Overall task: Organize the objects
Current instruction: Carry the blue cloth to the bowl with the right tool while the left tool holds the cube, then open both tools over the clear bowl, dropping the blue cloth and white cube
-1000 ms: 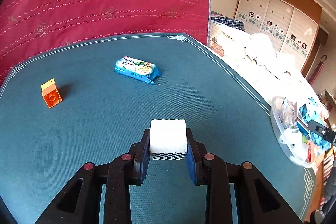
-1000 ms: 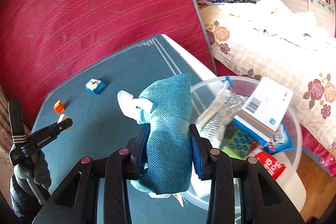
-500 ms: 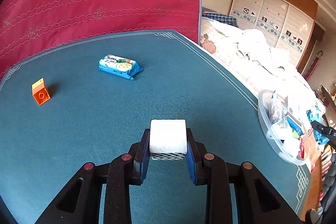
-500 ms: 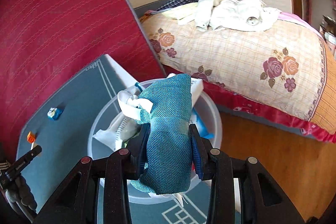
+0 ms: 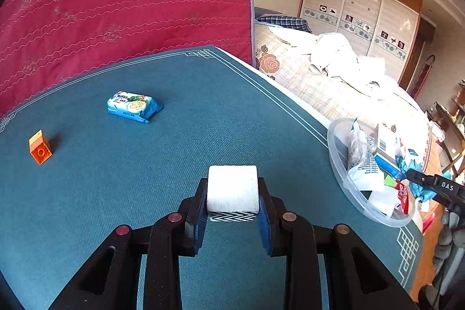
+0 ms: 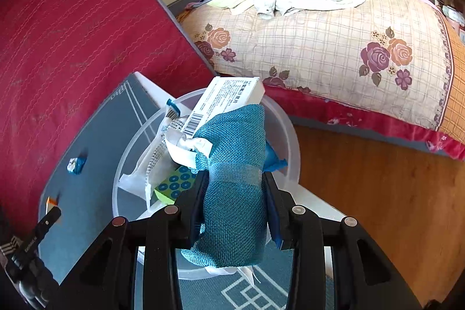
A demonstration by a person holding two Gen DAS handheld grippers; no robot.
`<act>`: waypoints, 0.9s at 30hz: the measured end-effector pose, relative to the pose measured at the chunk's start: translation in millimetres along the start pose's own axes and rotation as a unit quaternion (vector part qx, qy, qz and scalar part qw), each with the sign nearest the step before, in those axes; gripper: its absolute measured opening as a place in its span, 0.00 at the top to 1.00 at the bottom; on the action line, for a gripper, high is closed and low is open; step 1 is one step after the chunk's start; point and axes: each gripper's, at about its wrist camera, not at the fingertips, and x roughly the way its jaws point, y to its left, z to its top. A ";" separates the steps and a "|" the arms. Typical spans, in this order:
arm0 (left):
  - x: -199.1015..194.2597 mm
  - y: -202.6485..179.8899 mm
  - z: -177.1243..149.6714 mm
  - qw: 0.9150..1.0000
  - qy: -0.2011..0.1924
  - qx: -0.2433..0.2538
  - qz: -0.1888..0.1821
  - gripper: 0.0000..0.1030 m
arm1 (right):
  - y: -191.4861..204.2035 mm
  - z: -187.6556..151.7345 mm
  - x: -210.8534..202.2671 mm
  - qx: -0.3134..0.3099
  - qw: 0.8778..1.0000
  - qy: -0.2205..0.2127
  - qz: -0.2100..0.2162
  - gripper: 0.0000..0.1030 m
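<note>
My left gripper (image 5: 232, 193) is shut on a white block (image 5: 232, 186) with a black zigzag band, held above the teal table (image 5: 203, 130). A blue snack packet (image 5: 132, 106) and an orange brick (image 5: 40, 147) lie on the table at the far left. My right gripper (image 6: 234, 188) is shut on a teal woven cloth bundle (image 6: 235, 179), held over the clear plastic bin (image 6: 125, 164). The bin (image 5: 340, 170) holds a white barcode box (image 6: 226, 98), packets and a green dotted sheet. The right gripper's tip (image 5: 430, 183) shows at the right edge of the left wrist view.
A red quilted mattress (image 5: 116, 5) stands behind the table. A bed with a floral cover (image 6: 334, 48) and white clothes lies beyond the table's right edge, with wooden floor (image 6: 377, 179) between. A wardrobe (image 5: 357, 10) is at the back. The bin sits at the table's corner.
My right gripper swung right from over the table to above the bin, still holding the cloth. My left gripper shifted with the white block, so the packet and brick slid left in view.
</note>
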 end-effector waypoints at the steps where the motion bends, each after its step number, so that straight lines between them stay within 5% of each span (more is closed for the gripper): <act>1: 0.7 -2.7 0.2 1.000 0.000 0.002 -0.001 0.69 | 4.2 -0.6 0.8 -0.010 1.000 0.002 0.004 0.62; 14: 7.4 -48.9 7.9 0.999 0.006 0.044 -0.025 0.69 | 49.9 -15.8 7.0 -0.181 0.983 -0.024 -0.016 0.62; 19: 17.2 -73.4 11.7 0.997 0.017 0.060 -0.047 0.69 | 51.1 -16.2 0.2 -0.201 0.979 -0.042 0.000 0.45; 27: 33.8 -118.9 15.3 0.992 0.030 0.094 -0.079 0.69 | 40.1 -8.9 -11.7 -0.199 0.978 -0.060 0.021 0.44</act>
